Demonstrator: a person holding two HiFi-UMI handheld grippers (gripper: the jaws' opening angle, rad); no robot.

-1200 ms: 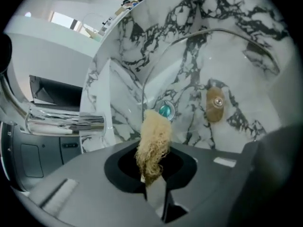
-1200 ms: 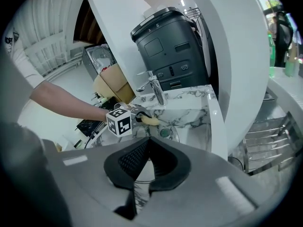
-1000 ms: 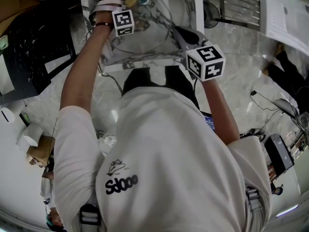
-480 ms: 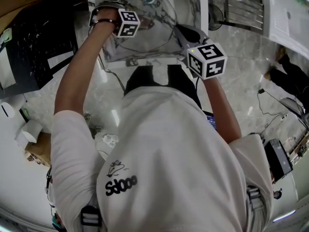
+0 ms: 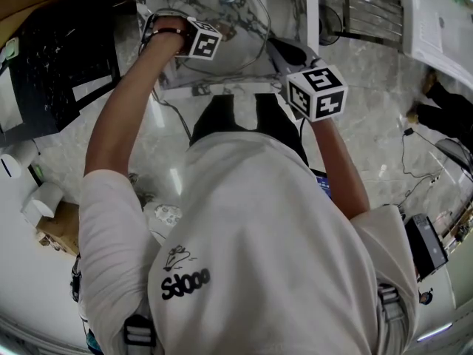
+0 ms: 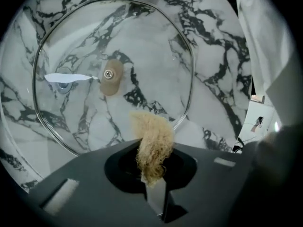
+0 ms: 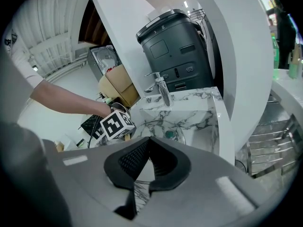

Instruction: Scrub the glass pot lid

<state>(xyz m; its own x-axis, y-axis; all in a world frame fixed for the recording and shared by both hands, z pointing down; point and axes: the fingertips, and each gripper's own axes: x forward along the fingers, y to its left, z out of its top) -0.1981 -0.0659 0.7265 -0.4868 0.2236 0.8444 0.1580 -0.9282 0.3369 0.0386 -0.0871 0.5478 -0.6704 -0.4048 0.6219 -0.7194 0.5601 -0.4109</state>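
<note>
**A:** So, starting at the left: what sits in our left gripper?

**B:** Its jaws are pinched on a tan fibrous scrubber, and the tuft sticks out forward past the tips.

**A:** And where is the glass pot lid from there?

**B:** Straight ahead of those jaws, spreading to the upper left of the left gripper view, inside the marble sink. We see its tan centre disc with a screw, so we judge the underside faces us. The tuft's tip overlaps the lid's lower right rim. Whether it touches the glass, we can't tell.

**A:** It's round, so there's no long axis to line up with?

**B:** None. What matters is that most of the glass lies up and left of the tuft, so we'd expect the stroke to go that way, toward the disc.

**A:** And over at the right?

**B:** Our right gripper has its jaws drawn almost together, with the lid's right rim running in between them. We read that as a clamp on the rim. The left gripper is the nearer one for scrubbing.
</note>
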